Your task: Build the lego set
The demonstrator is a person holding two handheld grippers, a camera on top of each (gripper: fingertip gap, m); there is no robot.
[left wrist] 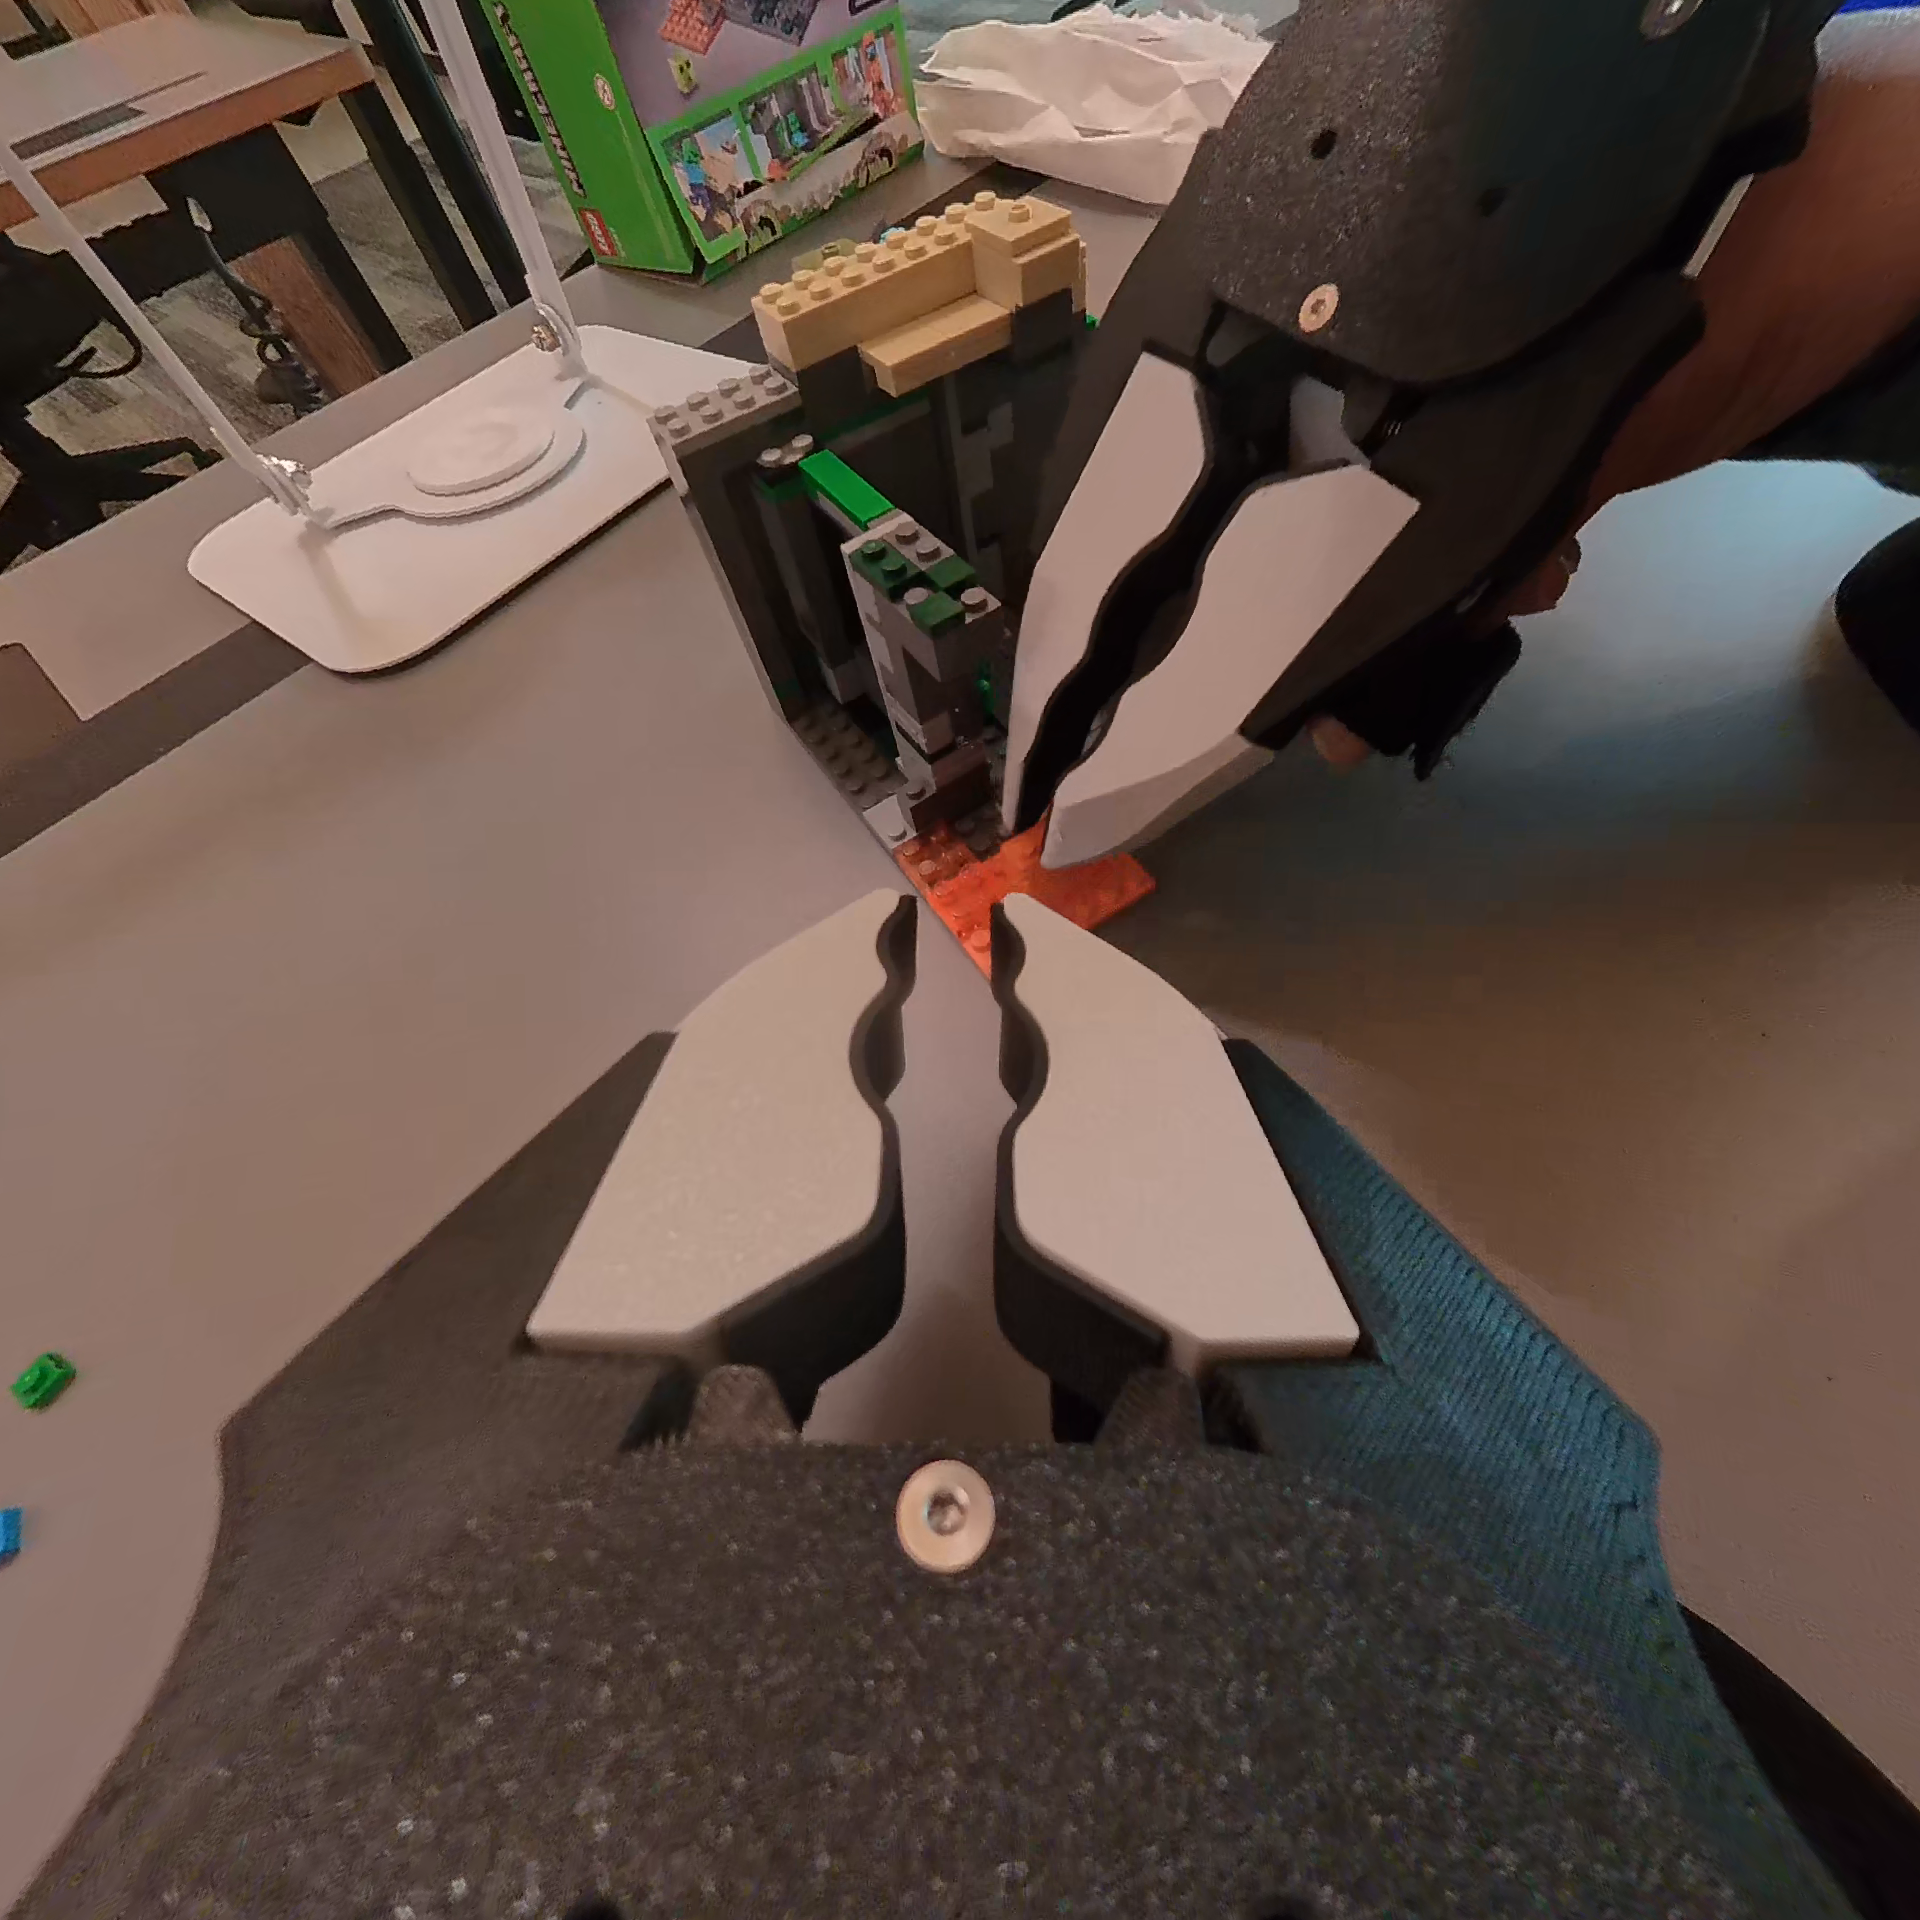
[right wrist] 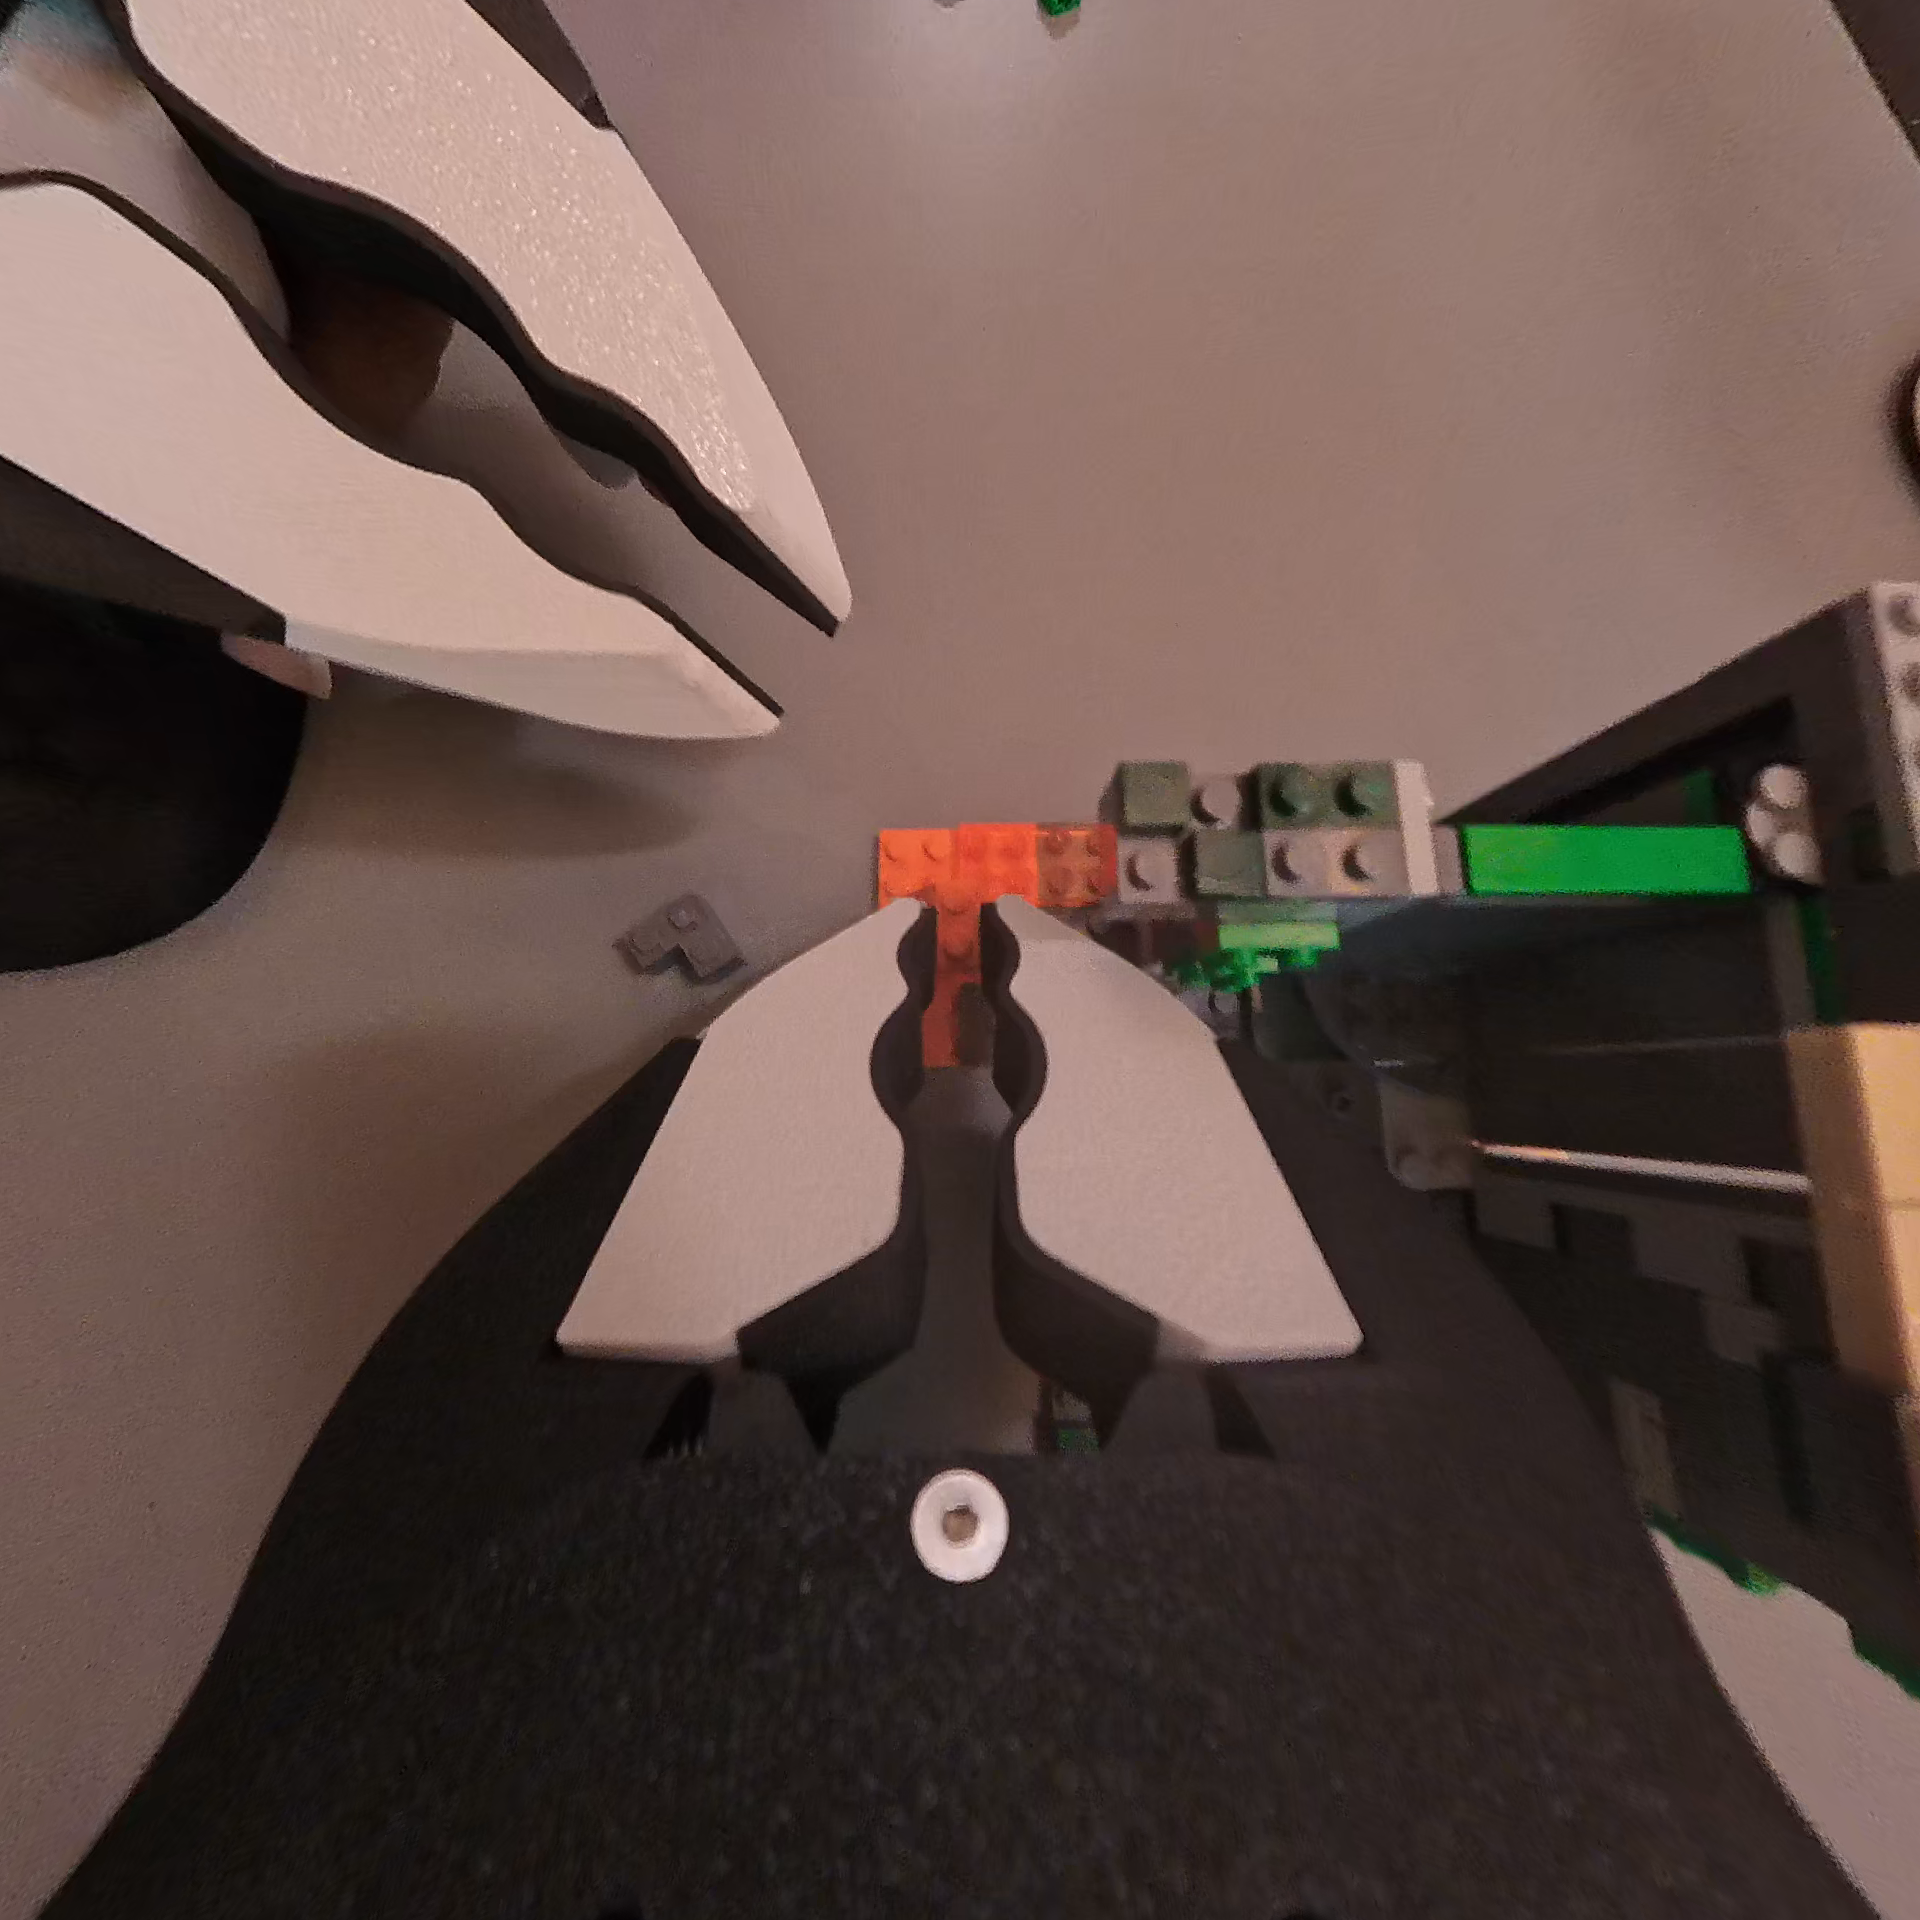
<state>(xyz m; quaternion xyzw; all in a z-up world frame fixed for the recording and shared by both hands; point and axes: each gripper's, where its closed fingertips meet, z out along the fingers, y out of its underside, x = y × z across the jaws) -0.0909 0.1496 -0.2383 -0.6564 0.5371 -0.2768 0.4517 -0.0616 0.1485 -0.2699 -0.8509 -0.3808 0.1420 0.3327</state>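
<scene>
A tall lego build (left wrist: 883, 468) of dark grey, green and tan bricks stands on the grey table, with orange plates (left wrist: 956, 881) at its near foot. My right gripper (left wrist: 1034, 836) comes down from the upper right, its tips on those plates right beside the build. In the right wrist view it (right wrist: 956, 906) is closed to a narrow gap around a thin orange plate (right wrist: 948, 987) that joins the other orange plates (right wrist: 997, 862). My left gripper (left wrist: 956, 909) hovers just in front of the orange plates, slightly open and empty. It also shows in the right wrist view (right wrist: 808, 665).
A loose dark grey piece (right wrist: 681, 935) lies on the table left of the orange plates. Small green (left wrist: 42, 1380) and blue (left wrist: 8, 1536) pieces lie at the far left. Behind the build are the green lego box (left wrist: 727, 135), crumpled white paper (left wrist: 1091, 94) and a white stand (left wrist: 436, 499). Left tips to right tips: about 5 cm. From either gripper's tips it is about 5 cm to the loose dark grey piece (right wrist: 681, 935).
</scene>
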